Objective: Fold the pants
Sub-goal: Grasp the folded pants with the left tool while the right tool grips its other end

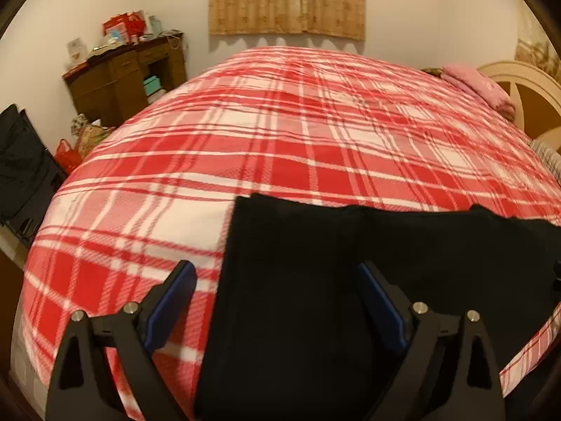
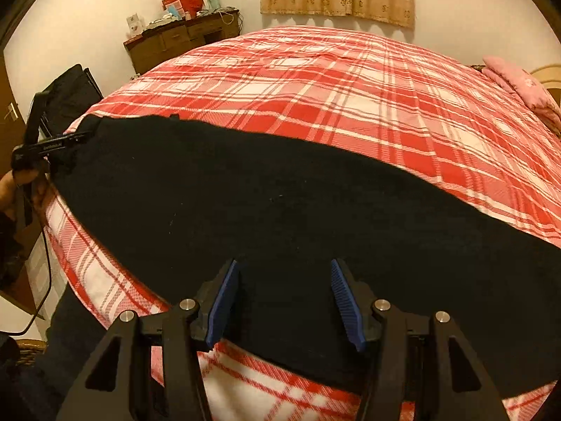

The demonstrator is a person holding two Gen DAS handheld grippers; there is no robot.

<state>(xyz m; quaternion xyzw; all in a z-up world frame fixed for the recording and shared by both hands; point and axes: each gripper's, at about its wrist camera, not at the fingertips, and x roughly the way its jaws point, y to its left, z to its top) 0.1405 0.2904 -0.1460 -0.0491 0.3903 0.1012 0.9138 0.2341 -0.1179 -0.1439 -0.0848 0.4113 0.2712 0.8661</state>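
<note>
Both tongs, left tongs and right tongs, are wide open over the black pants, so pinch the near edge, lifting toward 12 o'clock.

The pants are matt black cloth, lying on the bed's soft woven red-and-white plaid blanket. Both tongs, left and right, are matt black plastic with ribbed blue pads and shiny metal pins. Beyond the bed, the cabinet looks like brown wood.
</note>
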